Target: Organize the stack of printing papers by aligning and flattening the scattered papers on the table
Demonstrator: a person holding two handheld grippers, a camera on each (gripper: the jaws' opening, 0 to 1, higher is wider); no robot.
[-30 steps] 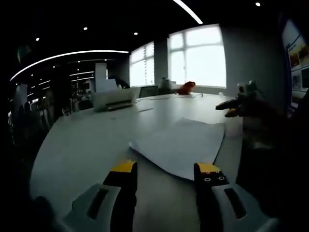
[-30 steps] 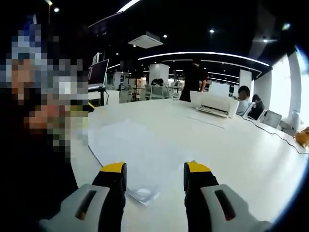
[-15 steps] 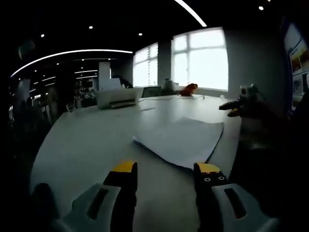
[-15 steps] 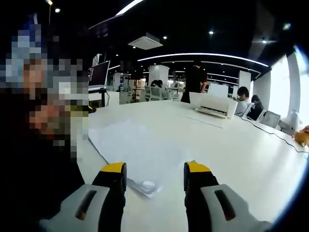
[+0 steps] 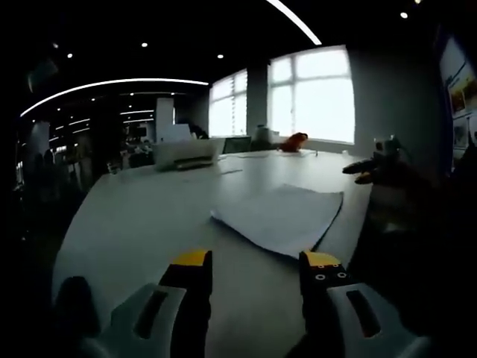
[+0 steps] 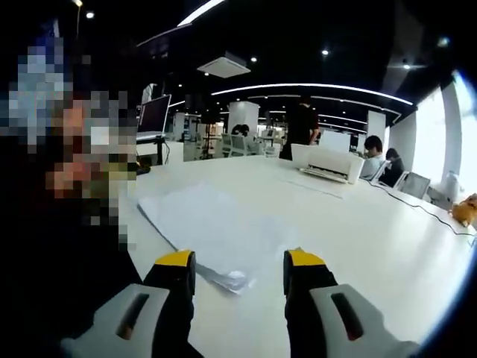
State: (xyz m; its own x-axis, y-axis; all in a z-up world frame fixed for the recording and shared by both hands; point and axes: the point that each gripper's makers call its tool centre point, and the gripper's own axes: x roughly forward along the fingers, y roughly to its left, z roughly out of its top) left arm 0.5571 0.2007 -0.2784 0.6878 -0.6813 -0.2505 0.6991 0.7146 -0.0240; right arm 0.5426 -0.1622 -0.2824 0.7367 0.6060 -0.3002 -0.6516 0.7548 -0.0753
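My left gripper (image 5: 256, 262) and right gripper (image 6: 234, 262) are both wide open and hold nothing. The stack of papers (image 5: 279, 216) lies on the white table (image 5: 134, 216), just ahead of both. I should come in low from each side and push the edges straight.
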